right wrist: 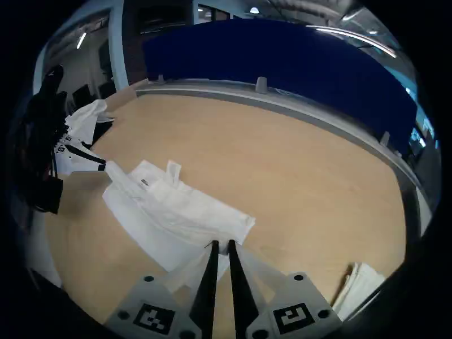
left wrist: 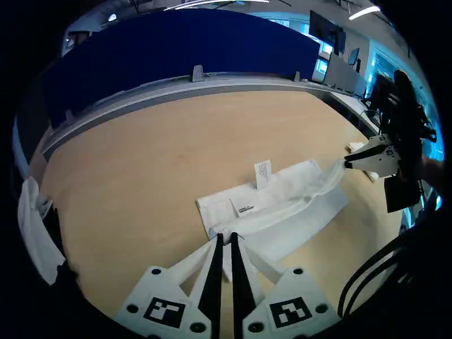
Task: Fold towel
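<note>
Left claw (left wrist: 225, 244) and right claw (right wrist: 221, 248) pinch opposite ends of the towel (left wrist: 282, 192) over the tabletop (left wrist: 152, 152); uneven pulling risks a skewed fold.

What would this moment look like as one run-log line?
left gripper: shut on towel end | right gripper: shut on other end | towel: partly folded on table

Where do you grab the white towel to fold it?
Pinch the towel at its two ends, coming low over the table from each side. It lies long and mostly flat, with thin edges; the left hand-held gripper and right hand-held gripper pinch there.
</note>
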### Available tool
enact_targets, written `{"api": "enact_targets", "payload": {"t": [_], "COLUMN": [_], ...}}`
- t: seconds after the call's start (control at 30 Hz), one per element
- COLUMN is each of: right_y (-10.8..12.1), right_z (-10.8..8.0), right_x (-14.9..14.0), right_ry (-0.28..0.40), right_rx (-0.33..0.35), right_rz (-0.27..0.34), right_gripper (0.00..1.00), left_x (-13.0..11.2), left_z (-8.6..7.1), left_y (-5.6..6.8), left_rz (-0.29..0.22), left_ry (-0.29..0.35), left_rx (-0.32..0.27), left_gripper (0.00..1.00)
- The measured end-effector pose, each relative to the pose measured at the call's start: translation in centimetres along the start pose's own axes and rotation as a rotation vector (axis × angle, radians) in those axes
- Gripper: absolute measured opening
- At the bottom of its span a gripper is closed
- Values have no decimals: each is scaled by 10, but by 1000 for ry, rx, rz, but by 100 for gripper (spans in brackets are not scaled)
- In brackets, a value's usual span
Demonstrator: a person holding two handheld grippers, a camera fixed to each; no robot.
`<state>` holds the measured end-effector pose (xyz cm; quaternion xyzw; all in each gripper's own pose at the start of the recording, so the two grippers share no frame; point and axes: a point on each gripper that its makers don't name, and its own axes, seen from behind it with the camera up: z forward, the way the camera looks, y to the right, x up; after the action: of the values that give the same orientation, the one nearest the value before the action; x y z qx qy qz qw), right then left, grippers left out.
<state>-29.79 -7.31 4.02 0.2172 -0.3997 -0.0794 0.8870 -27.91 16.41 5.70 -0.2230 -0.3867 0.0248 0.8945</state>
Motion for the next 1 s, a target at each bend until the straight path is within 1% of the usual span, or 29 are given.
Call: {"api": "enact_targets", "payload": {"t": [0.17,0.3,0.4,0.43,0.47,0.5,0.53,0.57,0.63,0.7,0.77,0.83,1.0], "right_y": [6,7,8,9,10,11,12,13,14,15,15,15,17], "right_z": [13,22,26,28,29,30,30,31,31,30,30,28,24], "right_x": [0,0,-1,-1,-1,-1,0,0,1,3,4,5,6], "right_ry": [-10,-12,-13,-13,-13,-12,-11,-11,-5,1,6,9,16], "right_rx": [-9,-11,-25,-33,-41,-48,-55,-62,-73,-80,-79,-78,-78], "right_rz": [16,25,30,31,32,33,34,35,38,41,46,54,69], "right_gripper": [13,14,17,21,25,32,46,57,71,79,82,85,91], "left_x": [3,3,3,3,2,2,3,3,2,1,1,3,4], "left_z": [17,30,37,40,42,42,43,43,42,41,41,39,35], "left_y": [-6,-12,-15,-16,-17,-17,-18,-18,-17,-16,-14,-15,-16], "left_rz": [-11,-12,-10,-8,-6,-3,-1,2,4,5,8,12,13], "left_ry": [3,1,0,-1,-2,-3,-3,-4,-10,-13,-10,-4,2], "left_rx": [9,27,40,45,49,53,58,62,61,56,46,51,52], "left_gripper": [10,10,11,11,17,23,29,34,51,76,84,87,87]}}
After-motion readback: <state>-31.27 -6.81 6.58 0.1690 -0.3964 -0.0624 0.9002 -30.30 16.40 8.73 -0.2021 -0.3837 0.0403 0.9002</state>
